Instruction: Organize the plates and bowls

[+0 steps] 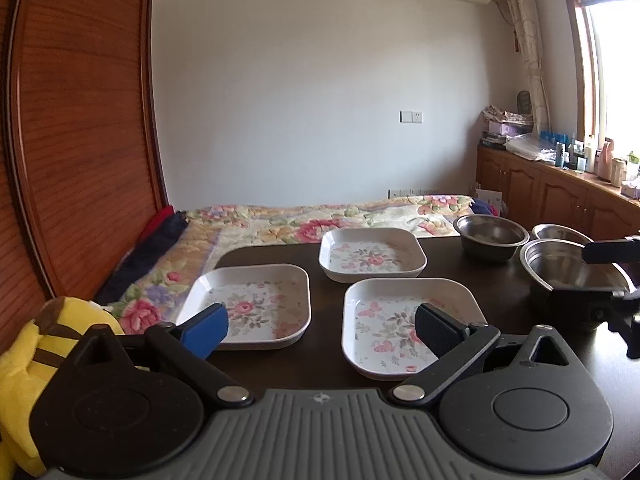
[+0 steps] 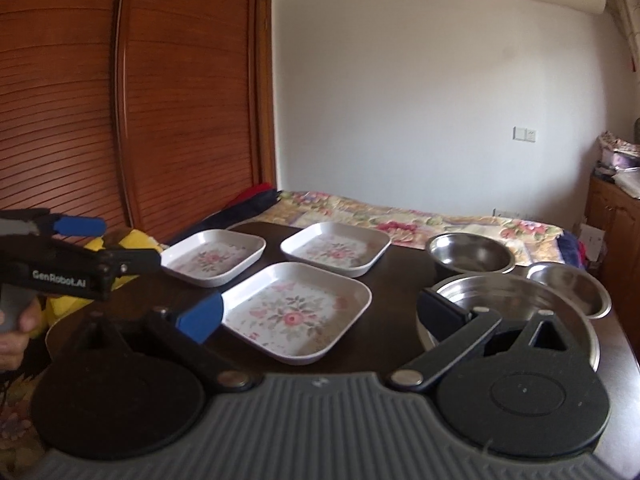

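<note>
Three square white floral plates lie on a dark table (image 1: 512,320): a left one (image 1: 256,304), a far one (image 1: 372,254) and a near right one (image 1: 404,320). Three steel bowls stand at the right: a far one (image 1: 490,236), a small one (image 1: 560,233) and a large near one (image 1: 568,268). My left gripper (image 1: 322,330) is open and empty, above the gap between the left and near plates. My right gripper (image 2: 320,314) is open and empty; its right finger is next to the large bowl (image 2: 516,296), with the near plate (image 2: 296,312) between the fingers.
A bed with a floral blanket (image 1: 320,220) lies behind the table. A yellow plush toy (image 1: 36,360) sits at the left by a wooden wardrobe (image 1: 80,120). Wooden cabinets (image 1: 560,196) with clutter stand at the right under the window.
</note>
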The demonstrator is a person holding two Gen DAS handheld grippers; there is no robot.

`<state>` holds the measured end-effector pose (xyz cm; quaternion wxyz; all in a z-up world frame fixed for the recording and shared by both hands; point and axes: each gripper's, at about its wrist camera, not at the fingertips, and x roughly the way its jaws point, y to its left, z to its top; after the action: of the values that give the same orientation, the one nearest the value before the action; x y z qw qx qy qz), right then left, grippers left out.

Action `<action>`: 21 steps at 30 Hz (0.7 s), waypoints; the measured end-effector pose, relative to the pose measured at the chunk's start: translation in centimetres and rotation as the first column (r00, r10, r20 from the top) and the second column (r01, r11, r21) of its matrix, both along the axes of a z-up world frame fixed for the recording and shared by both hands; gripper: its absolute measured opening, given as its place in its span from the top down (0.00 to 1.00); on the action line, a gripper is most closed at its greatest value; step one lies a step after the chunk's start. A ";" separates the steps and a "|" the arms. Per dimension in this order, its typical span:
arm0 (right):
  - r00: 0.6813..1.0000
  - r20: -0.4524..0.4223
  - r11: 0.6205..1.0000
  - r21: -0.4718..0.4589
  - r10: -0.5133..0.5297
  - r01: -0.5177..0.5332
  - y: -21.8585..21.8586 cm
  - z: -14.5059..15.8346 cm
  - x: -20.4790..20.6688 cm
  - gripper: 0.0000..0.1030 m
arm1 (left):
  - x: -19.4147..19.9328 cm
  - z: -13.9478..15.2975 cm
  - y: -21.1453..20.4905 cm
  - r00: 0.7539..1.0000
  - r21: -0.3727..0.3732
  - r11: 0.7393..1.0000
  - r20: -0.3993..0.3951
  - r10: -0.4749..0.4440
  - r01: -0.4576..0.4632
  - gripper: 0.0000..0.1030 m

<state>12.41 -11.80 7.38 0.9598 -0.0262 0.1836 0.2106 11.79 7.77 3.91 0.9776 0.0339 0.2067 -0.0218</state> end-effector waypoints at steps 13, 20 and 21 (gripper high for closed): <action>0.985 -0.139 0.988 -0.098 0.106 -0.120 1.2 1.3 7.4 0.21 | 4.4 -2.2 0.8 0.991 -0.059 0.997 -0.124 -0.049 0.042 0.11; 0.958 -0.254 0.969 -0.169 0.135 -0.181 1.8 0.7 12.5 0.32 | 5.8 -2.8 0.5 0.982 -0.088 0.994 -0.172 -0.080 0.066 0.24; 0.954 -0.269 0.966 -0.178 0.134 -0.186 2.0 0.6 13.2 0.36 | 6.0 -3.0 0.4 0.979 -0.096 0.993 -0.183 -0.086 0.069 0.26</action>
<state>25.64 -9.83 7.96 0.9004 -0.1107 0.3227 0.2701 17.77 8.22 0.94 0.9528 -0.0039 0.2949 -0.0721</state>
